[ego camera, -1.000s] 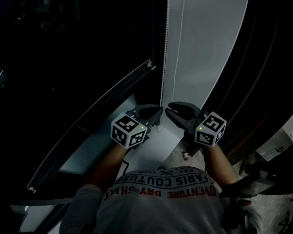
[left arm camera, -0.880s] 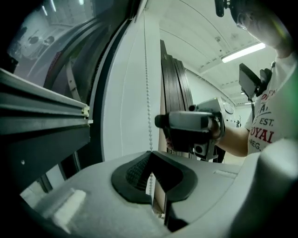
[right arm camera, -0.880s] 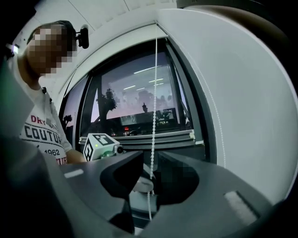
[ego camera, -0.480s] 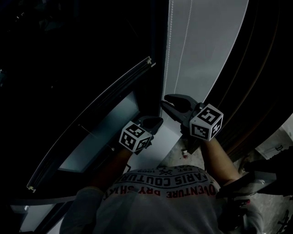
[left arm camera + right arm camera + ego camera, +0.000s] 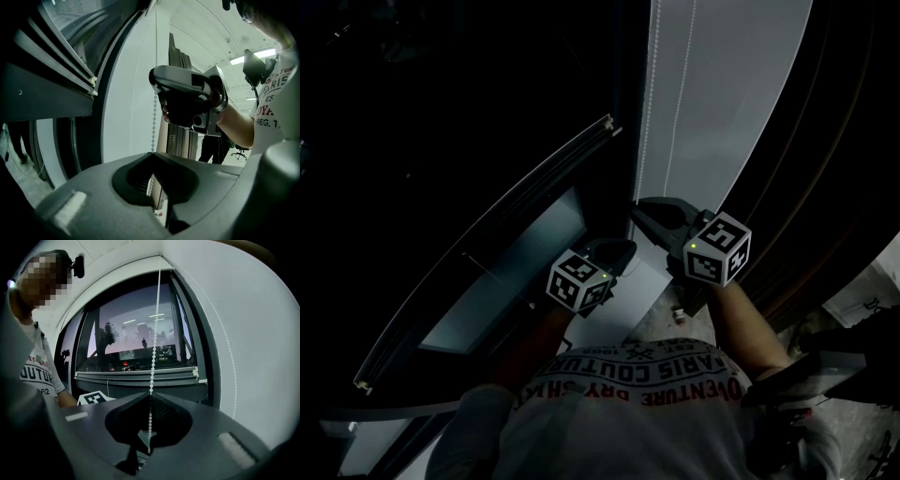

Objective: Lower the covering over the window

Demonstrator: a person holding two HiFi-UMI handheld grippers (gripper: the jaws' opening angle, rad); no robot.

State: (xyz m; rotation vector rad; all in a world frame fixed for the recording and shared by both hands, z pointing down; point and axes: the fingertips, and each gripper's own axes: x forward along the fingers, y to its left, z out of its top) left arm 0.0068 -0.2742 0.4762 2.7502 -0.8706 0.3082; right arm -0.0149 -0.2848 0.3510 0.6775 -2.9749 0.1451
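Right gripper view: right gripper (image 5: 150,395) jaws have just been closing and are pinched on the bead chain (image 5: 153,343). The chain runs straight through the tips and down the cavity behind them.

Left gripper view: left gripper (image 5: 152,154) tips are together too, and the same chain enters at their apex. I read it as clamped there, lower on the chain than the right.

Head view agrees: both grippers sit close together on the chain beside the white wall panel (image 5: 722,94), left below right.

Progress:
- Chain is secured; that's the setup done.
- Covering looks barely down, if at all.
- Window glass (image 5: 136,329) is bare over most of what shows, with dusk sky and ceiling-light reflections visible.
- A horizontal rail (image 5: 136,375) crosses the window low down. Can't tell if it's the covering's bottom bar or a frame member.
- No fabric clearly visible over the glass.

Remaining: nearly all of the lowering, by my read. It likely needs repeated hand-over-hand pulls on the chain until the glass is covered.
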